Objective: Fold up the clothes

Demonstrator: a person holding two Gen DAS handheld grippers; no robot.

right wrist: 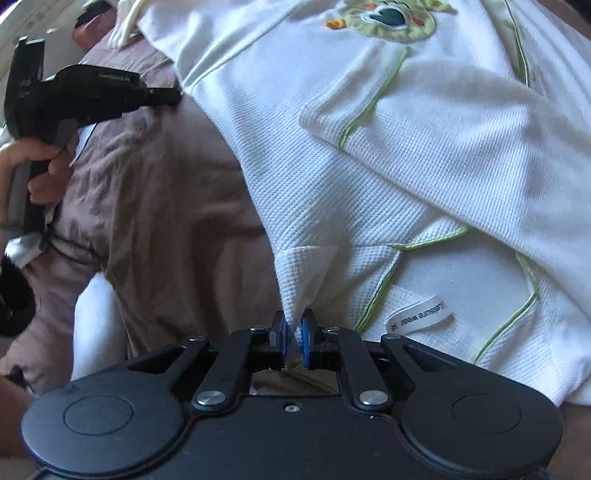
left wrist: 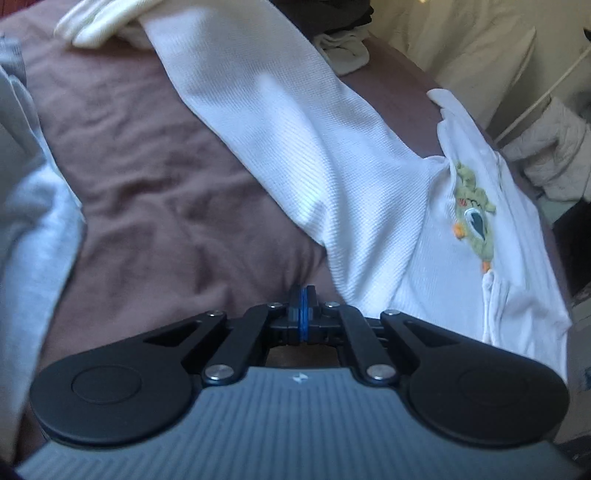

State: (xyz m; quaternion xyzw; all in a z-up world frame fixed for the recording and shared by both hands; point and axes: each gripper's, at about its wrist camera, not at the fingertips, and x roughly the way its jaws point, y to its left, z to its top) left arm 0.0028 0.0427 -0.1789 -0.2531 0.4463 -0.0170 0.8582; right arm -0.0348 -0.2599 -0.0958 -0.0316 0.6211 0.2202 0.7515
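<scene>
Your right gripper (right wrist: 294, 332) is clamped on a pinch of one white waffle-knit garment (right wrist: 406, 177), which fills the centre and right of the right wrist frame over the brown bedsheet (right wrist: 159, 206). It carries one green embroidered animal (right wrist: 388, 18) and one label (right wrist: 419, 312). Your left gripper (left wrist: 303, 314) is closed on nothing, at lower centre above the sheet; one hand (right wrist: 40, 166) holds it.

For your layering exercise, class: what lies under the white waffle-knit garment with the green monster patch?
Under the white waffle-knit garment lies a wrinkled mauve bedsheet, visible beside it. The garment hides whatever is directly beneath. The right gripper pinches its edge; the left gripper is shut, empty.
</scene>
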